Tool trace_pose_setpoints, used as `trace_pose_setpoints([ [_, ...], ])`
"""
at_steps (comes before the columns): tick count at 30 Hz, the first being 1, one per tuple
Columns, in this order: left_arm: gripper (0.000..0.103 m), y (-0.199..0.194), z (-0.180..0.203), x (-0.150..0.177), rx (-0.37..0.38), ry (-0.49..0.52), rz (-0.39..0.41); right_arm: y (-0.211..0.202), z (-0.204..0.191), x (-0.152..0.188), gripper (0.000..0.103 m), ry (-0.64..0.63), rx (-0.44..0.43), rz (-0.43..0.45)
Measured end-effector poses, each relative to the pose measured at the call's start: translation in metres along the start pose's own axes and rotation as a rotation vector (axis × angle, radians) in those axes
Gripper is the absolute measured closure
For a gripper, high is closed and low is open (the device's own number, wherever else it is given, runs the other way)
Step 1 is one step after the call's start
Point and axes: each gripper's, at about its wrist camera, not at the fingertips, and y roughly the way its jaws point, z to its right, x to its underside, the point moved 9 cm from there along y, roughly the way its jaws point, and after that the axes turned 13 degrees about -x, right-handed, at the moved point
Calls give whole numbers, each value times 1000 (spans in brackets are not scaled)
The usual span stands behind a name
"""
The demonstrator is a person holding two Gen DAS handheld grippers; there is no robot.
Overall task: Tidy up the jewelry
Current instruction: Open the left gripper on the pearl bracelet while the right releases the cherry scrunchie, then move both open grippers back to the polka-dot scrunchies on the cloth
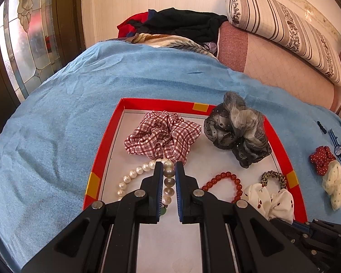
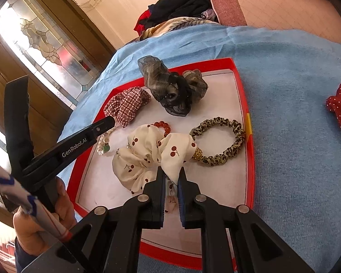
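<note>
Pearl bracelet [image 1: 134, 175], near-left in red tray [image 1: 102, 154] on the bed: hard, smooth, slippery beads on a limp strand; left gripper [image 1: 169, 168] fingers narrowed around one run, best pinched across beads. Cherry-print scrunchie [image 2: 147, 157], tray's near side: light, soft, compressible; right gripper [image 2: 171, 173] fingers narrow, pinching a fabric fold.

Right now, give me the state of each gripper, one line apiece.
Left gripper: fingers nearly closed around the pearl bracelet, gripping it.
Right gripper: fingers closed on the cherry-print scrunchie.
</note>
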Motion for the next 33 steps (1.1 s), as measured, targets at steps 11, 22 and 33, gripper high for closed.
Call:
trace_pose_setpoints([
  [11, 93, -4, 4, -2, -12, 7, 27, 1, 0, -4, 88, -4, 5, 0],
  [22, 93, -8, 4, -5, -9, 1, 36, -3, -4, -6, 76, -12, 9, 2],
  [33, 80, -16, 5, -11, -14, -4, 67, -16, -6, -14, 74, -25, 19, 33],
])
